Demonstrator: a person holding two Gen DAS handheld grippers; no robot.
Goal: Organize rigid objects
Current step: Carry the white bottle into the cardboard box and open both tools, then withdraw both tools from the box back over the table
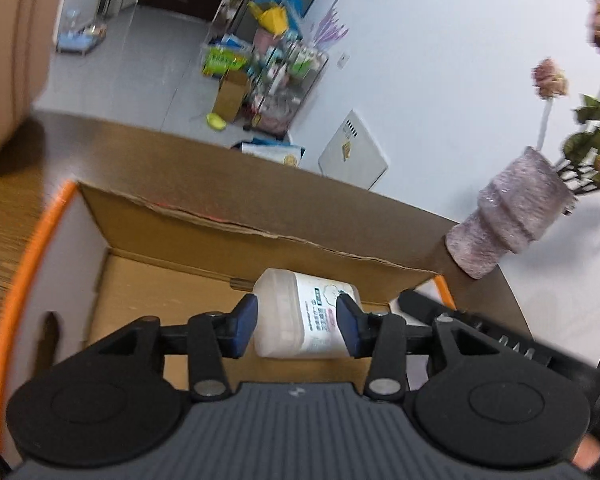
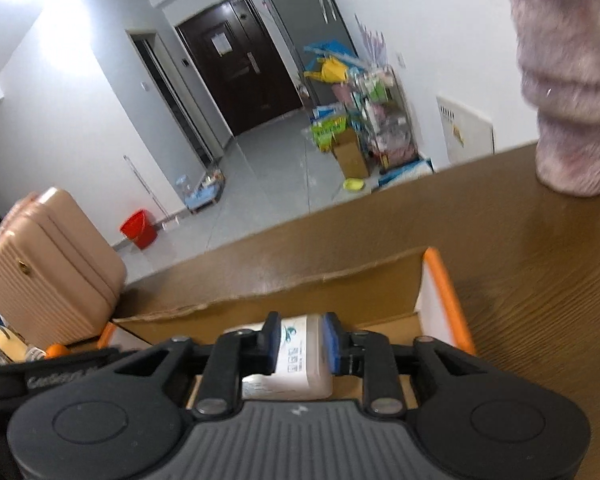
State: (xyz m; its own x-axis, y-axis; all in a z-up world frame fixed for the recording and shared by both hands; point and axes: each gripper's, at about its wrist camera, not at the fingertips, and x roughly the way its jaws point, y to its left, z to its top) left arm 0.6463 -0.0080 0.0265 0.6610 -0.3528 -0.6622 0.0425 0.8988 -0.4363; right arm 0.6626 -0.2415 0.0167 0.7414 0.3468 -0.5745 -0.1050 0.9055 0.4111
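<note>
My left gripper (image 1: 296, 322) is shut on a translucent white plastic bottle (image 1: 300, 314) with a printed label, held over the inside of an open cardboard box (image 1: 236, 224) with orange-edged white side flaps. My right gripper (image 2: 300, 342) is shut on a small white box-shaped package (image 2: 300, 360) with blue print, held over the same cardboard box (image 2: 340, 292), near its right end. Part of the right gripper's black body shows at the right of the left wrist view (image 1: 480, 328).
The box stands on a brown wooden table (image 2: 540, 280). A fuzzy pink vase (image 1: 508, 216) with dried flowers stands near the table's far right edge; it also shows in the right wrist view (image 2: 568, 100). A tan suitcase (image 2: 48, 264) stands at the left. Beyond the table lies a cluttered hallway floor.
</note>
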